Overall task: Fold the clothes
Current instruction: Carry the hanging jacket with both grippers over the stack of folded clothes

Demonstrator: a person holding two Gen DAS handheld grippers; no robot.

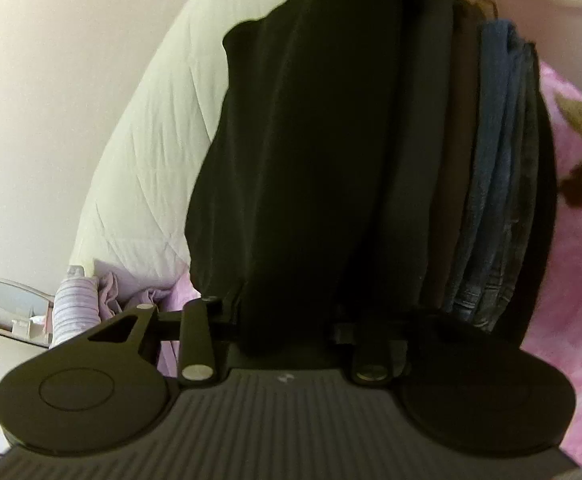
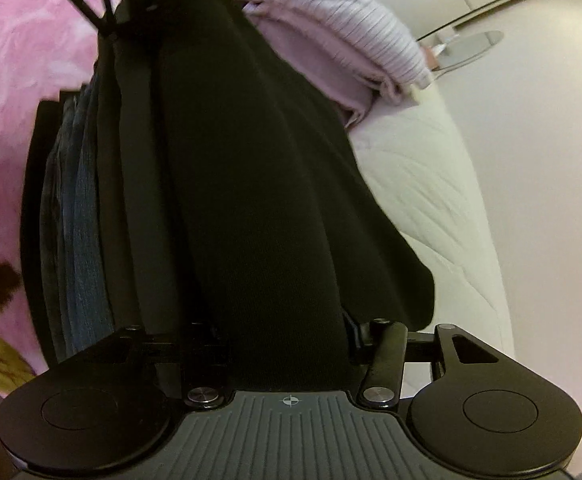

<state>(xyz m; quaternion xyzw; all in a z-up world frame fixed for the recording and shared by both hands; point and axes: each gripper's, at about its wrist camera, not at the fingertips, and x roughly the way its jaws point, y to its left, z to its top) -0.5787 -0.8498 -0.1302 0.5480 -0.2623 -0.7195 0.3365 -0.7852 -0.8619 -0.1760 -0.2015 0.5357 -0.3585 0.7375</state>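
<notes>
Here the black garment (image 1: pixel 299 152) runs straight out from each camera along the line of the fingers, so its long axis lies end to end between the left gripper (image 1: pixel 287 320) and the right gripper (image 2: pixel 287 344), which face one another across it. In the right wrist view the far gripper shows at the top edge, at the cloth's other end; in the left wrist view the same holds in reverse. Each end of the garment passes down between a gripper's linkages and looks clamped there, though the fingertips themselves are buried in dark cloth, so that is a judgement. The garment sits against a stack of folded clothes (image 1: pixel 491 184), denim and brown layers on edge beside it, over the pink blanket (image 1: pixel 579 240). A white quilt (image 1: pixel 143 152) lies on its other side, and a lilac striped garment (image 2: pixel 355 36) is bunched near the left gripper's end. Neither hand is nearer: each holds one end, so any coming move turns on both ends travelling together, sideways relative to the stack.
</notes>
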